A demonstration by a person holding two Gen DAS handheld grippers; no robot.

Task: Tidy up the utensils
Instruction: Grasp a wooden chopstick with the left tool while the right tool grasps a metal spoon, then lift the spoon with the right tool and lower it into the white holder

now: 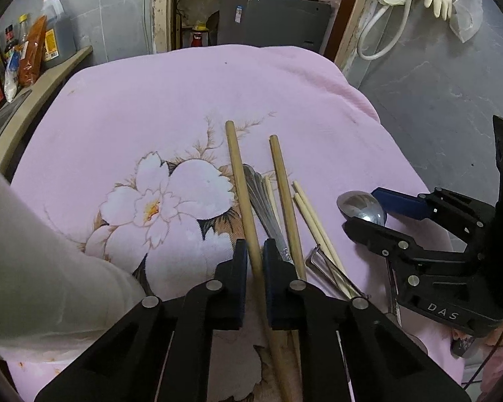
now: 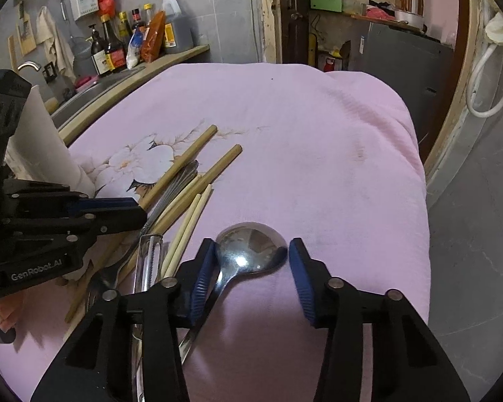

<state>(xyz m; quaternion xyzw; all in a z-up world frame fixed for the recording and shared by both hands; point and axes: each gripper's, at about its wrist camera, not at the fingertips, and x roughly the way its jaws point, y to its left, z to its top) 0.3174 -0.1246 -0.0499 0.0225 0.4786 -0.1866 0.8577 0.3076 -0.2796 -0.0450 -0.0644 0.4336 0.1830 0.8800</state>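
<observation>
Utensils lie clustered mid-cloth; left gripper [image 1: 254, 254] clamps a thick wooden chopstick [image 1: 243, 187], right gripper [image 2: 251, 258] spread around the spoon [image 2: 251, 246]; pink cloth [image 2: 335, 167] bare rightward.

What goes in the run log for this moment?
left gripper: closed on wooden stick | right gripper: open around spoon | pink cloth

My left black two-finger gripper [image 1: 254, 251] sits low, pointing forward, its blue-padded jaws drawn in to a narrow gap with something between them; I cannot tell whether the pads touch it. My right black two-finger gripper [image 2: 251, 254] is level beside it on the right, jaws spread wide apart, blue ribbed pads [image 2: 201, 288] facing inward, nothing clamped.
</observation>
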